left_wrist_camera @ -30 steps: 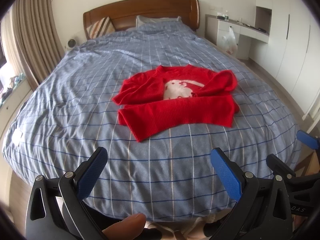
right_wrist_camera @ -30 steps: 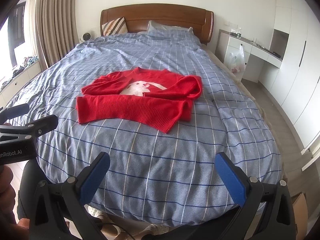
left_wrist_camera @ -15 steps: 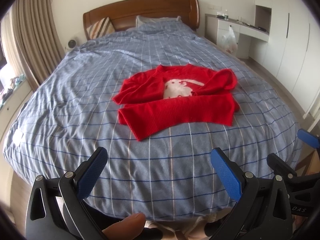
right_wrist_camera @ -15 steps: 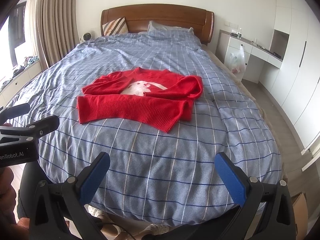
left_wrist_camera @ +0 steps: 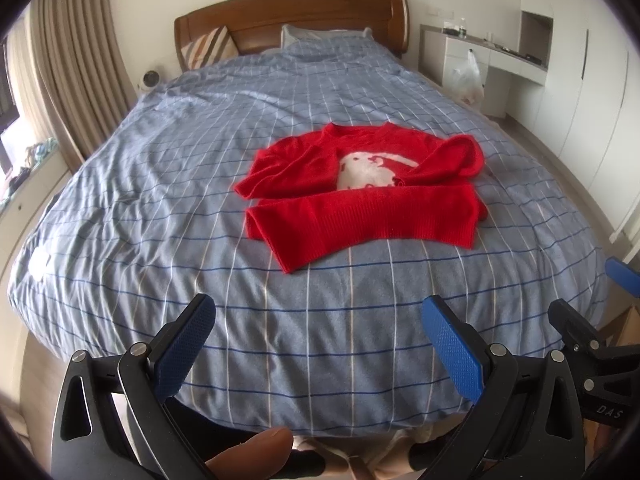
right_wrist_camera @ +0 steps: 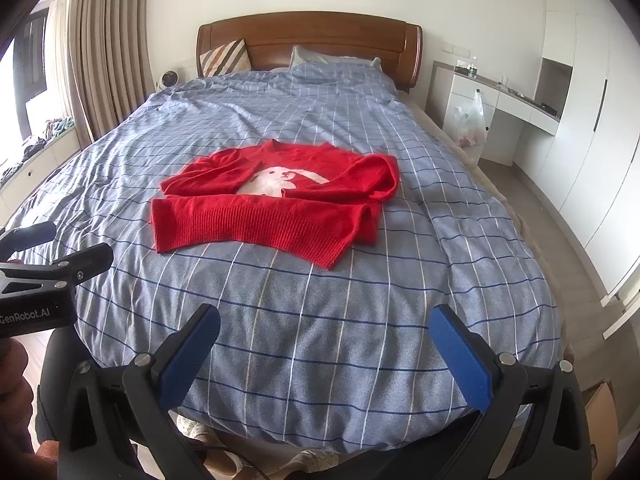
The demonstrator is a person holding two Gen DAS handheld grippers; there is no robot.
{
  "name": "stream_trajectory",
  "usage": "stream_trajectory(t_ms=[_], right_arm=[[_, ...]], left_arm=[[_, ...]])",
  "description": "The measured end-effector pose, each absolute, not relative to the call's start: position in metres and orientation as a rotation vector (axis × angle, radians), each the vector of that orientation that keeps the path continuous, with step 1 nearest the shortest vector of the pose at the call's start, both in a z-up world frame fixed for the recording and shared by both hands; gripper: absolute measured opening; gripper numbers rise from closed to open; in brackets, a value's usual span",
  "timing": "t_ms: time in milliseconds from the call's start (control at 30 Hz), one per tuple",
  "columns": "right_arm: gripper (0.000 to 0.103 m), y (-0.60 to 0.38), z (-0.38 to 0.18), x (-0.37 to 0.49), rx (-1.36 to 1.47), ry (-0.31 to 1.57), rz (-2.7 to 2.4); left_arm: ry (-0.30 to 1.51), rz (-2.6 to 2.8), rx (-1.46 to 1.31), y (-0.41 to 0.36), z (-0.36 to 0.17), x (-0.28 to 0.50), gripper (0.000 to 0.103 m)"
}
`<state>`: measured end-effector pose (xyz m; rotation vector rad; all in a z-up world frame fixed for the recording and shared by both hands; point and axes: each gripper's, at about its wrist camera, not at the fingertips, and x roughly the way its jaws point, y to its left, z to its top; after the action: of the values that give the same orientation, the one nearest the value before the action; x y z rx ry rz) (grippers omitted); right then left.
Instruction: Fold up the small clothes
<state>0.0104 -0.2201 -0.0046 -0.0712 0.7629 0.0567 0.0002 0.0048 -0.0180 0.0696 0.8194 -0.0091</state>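
A bedroom held a wide bed (left_wrist_camera: 160, 208) under a blue-grey checked cover, its wooden headboard (left_wrist_camera: 292, 20) against the far wall. A striped cushion (left_wrist_camera: 208, 46) leaned at the headboard's left end, with a grey pillow (left_wrist_camera: 324, 34) beside it. Beige curtains (left_wrist_camera: 76, 60) hung along the left side. On the right stood a white desk (left_wrist_camera: 504, 60) with a plastic bag (left_wrist_camera: 466, 78) hanging at its front, next to tall white wardrobe doors (left_wrist_camera: 588, 92).

The red sweater (left_wrist_camera: 360, 200) lay flat around the middle of the bed, somewhat toward the right edge and well short of the foot. It was partly folded: both sleeves were drawn in across the chest, and the ribbed lower part was turned up over them as a band across the near side. A white animal motif (left_wrist_camera: 368, 168) showed between the sleeves. One corner of the folded band pointed toward the foot of the bed.

The left gripper (left_wrist_camera: 318, 344) hung above the foot edge with its blue-padded fingers (left_wrist_camera: 184, 344) spread wide apart and nothing between them. The right gripper (right_wrist_camera: 324, 352) was held the same way near that edge, fingers (right_wrist_camera: 460, 360) wide apart and empty. Both were well apart from the sweater. A fingertip (left_wrist_camera: 256, 456) of the person showed at the bottom of the left wrist view.
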Motion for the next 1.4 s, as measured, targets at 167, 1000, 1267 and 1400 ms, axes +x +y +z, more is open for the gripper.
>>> stream_trajectory(t_ms=[167,1000,1267,1400], right_arm=[[0.103,-0.2143,-0.0061,0.0107,-0.086,0.769,0.066],[0.103,-0.2132,-0.0084,0.0085,-0.087,0.775,0.072],[0.103,-0.2116,-0.0084,0.0084,-0.088,0.777,0.074],[0.103,-0.2117,-0.0085,0.0085,-0.087,0.778,0.074]], left_arm=[[0.830,0.005,0.068,0.0080,-0.0212,0.0004,0.103],[0.839,0.024,0.101,0.0046,-0.0225,0.0002,0.103],[0.840,0.023,0.102,0.0061,-0.0230,-0.0010,0.103],[0.840,0.023,0.102,0.0056,-0.0229,-0.0007,0.103]])
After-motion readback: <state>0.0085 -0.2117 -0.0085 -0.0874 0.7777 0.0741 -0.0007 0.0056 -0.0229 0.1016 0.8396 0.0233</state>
